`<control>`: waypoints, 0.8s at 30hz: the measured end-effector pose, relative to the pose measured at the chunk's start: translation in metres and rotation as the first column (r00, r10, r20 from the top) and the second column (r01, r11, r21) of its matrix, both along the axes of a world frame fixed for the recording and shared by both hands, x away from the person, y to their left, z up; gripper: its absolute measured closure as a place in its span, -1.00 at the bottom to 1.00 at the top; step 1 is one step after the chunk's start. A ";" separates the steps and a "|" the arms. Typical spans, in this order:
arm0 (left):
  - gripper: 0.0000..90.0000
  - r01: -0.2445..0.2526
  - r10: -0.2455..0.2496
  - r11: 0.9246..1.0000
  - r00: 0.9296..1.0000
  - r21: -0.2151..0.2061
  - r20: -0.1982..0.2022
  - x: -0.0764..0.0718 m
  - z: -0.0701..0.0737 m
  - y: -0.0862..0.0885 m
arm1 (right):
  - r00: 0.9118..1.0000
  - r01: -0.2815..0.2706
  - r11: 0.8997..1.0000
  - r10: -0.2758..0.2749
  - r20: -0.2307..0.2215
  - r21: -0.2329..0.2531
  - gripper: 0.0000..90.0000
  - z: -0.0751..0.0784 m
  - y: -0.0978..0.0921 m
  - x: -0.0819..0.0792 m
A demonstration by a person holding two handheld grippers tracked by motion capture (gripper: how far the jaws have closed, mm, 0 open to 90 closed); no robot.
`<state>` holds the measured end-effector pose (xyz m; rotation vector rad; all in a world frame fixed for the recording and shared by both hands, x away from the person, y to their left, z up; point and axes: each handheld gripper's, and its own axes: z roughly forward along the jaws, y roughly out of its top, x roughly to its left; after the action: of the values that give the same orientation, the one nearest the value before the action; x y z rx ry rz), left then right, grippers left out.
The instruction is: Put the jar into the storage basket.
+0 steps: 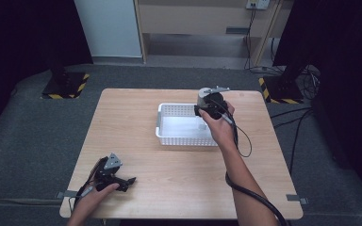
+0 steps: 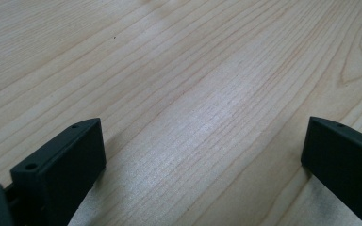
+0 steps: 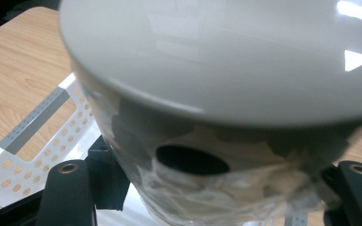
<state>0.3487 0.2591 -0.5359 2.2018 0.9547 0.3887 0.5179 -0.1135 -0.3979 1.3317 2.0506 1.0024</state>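
Two jaws of the right gripper (image 3: 207, 188) clamp a grey jar (image 3: 217, 94) between them — above the white basket (image 1: 169, 136); left gripper (image 2: 202, 160) gapes empty.

Black claws, bare forearms
Left claw (image 1: 131, 179) and right claw (image 1: 199, 111): black jaws with screw holes, grey three-cornered plates, trailing black cables.

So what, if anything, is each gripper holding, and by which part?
The right gripper clamps a grey rounded object by its taped lower body, over the white basket. The left gripper is open on the table, holding nothing.
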 end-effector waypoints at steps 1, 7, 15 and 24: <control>-1.00 0.000 0.000 1.000 1.000 0.000 0.000 0.000 0.000 0.000 | 1.000 -0.002 1.000 0.002 -0.001 -0.001 -0.31 -0.001 0.000 0.000; -1.00 0.000 0.000 1.000 1.000 0.000 0.000 0.000 0.000 0.000 | 1.000 -0.003 1.000 0.003 -0.008 0.001 -0.31 -0.007 0.002 -0.001; -1.00 0.002 -0.002 1.000 1.000 0.003 -0.001 0.000 0.000 0.000 | 1.000 0.003 1.000 -0.003 -0.015 0.006 -0.31 -0.017 0.004 -0.003; -1.00 0.002 -0.002 1.000 1.000 0.002 -0.001 0.000 0.000 0.000 | 1.000 0.009 1.000 -0.009 -0.023 0.009 -0.31 -0.024 0.004 -0.004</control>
<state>0.3487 0.2593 -0.5357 2.2049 0.9529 0.3882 0.5138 -0.1094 -0.4215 1.3624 2.0576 0.9981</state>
